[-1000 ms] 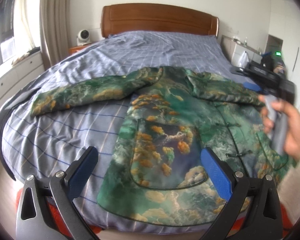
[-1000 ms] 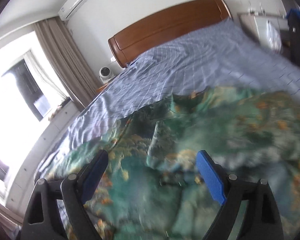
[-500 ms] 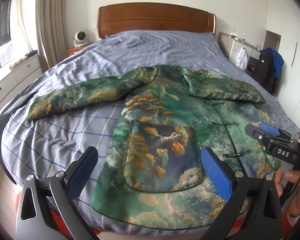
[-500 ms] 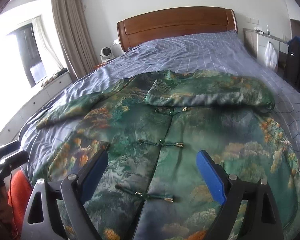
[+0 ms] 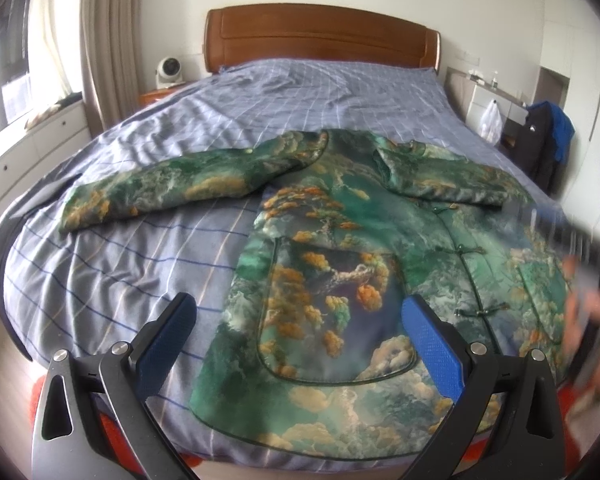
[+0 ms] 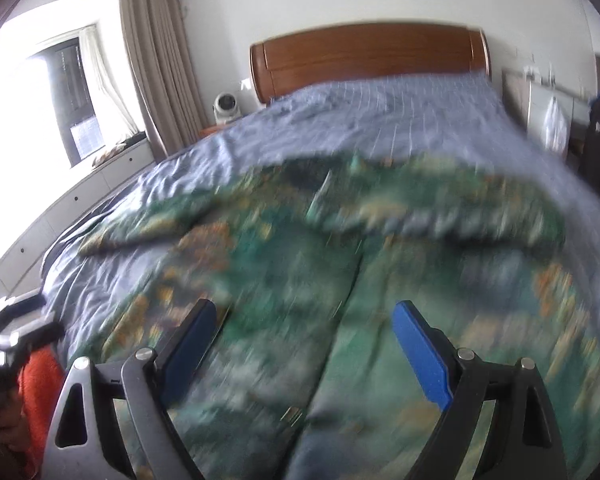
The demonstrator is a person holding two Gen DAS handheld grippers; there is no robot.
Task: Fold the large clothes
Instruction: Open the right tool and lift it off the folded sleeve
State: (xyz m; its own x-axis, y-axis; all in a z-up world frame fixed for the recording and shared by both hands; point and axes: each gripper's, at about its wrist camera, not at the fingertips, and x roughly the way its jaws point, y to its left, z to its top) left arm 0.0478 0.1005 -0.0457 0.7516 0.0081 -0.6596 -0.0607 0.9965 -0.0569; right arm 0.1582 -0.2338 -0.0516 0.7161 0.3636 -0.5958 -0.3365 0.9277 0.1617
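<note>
A green jacket [image 5: 339, 264] with an orange and cloud print is lying face up, buttoned, across the near end of a bed [image 5: 300, 96] covered by a blue checked sheet. One sleeve [image 5: 172, 188] is stretching out flat over the sheet toward the window side, while the other sleeve [image 5: 443, 178] is lying folded across the chest. The left gripper [image 5: 300, 344] is hovering above the jacket's hem with its blue fingers [image 5: 431, 344] standing wide apart and nothing between them. The right gripper [image 6: 301, 344] is likewise hanging above the jacket's front, jaws spread wide and gripping nothing; its view is blurred.
</note>
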